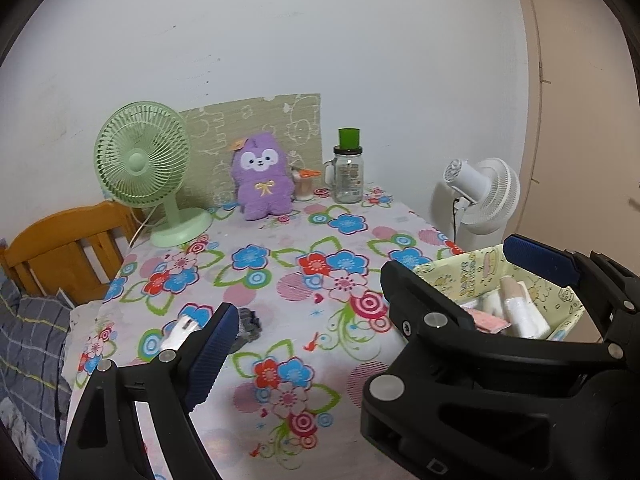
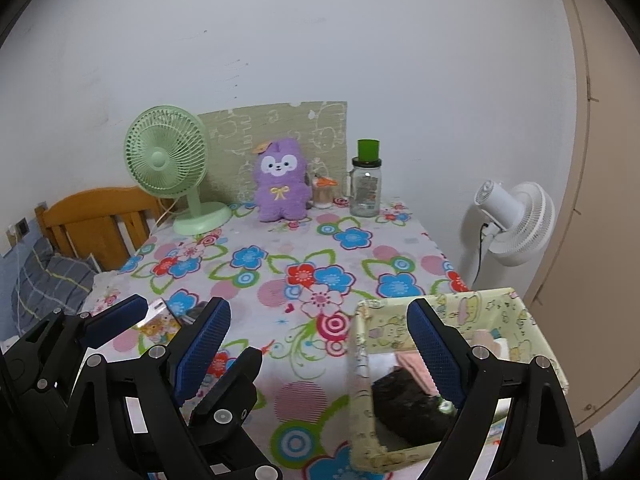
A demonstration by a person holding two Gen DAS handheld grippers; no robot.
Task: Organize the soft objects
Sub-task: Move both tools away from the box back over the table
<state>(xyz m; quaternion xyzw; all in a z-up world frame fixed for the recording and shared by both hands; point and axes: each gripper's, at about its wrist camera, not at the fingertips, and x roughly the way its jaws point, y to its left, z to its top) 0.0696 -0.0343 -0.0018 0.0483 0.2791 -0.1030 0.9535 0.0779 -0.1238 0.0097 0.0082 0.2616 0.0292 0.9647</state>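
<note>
On the floral tablecloth (image 2: pixel 320 240) the sorting looks partly done, by my reading. The largest piece of the job, the yellow cartoon-print fabric bin (image 2: pixel 516 320) at the near right corner, already holds a dark fuzzy item (image 2: pixel 404 404), a pink folded piece (image 2: pixel 416 368) and some pale rolled bundles (image 1: pixel 520 312). Still outside it: the purple plush (image 2: pixel 280 188), propped against the green mat (image 2: pixel 280 124) at the far edge between the green fan (image 2: pixel 166 160) and the glass jar (image 2: pixel 366 188), well apart from the bin. Smaller again, a grey knitted thing (image 1: pixel 250 322) lies on the cloth near the left gripper (image 1: pixel 360 292), beside a glossy printed packet (image 2: pixel 160 320).

Both tools are released and carry nothing — the left gripper's jaws stand wide apart over the cloth and the bin's edge, and the right gripper (image 2: pixel 320 356) spreads its jaws with one finger over the bin.

The bin's print and the jar's label carry lettering, too small to read; no brand is legible anywhere.
</note>
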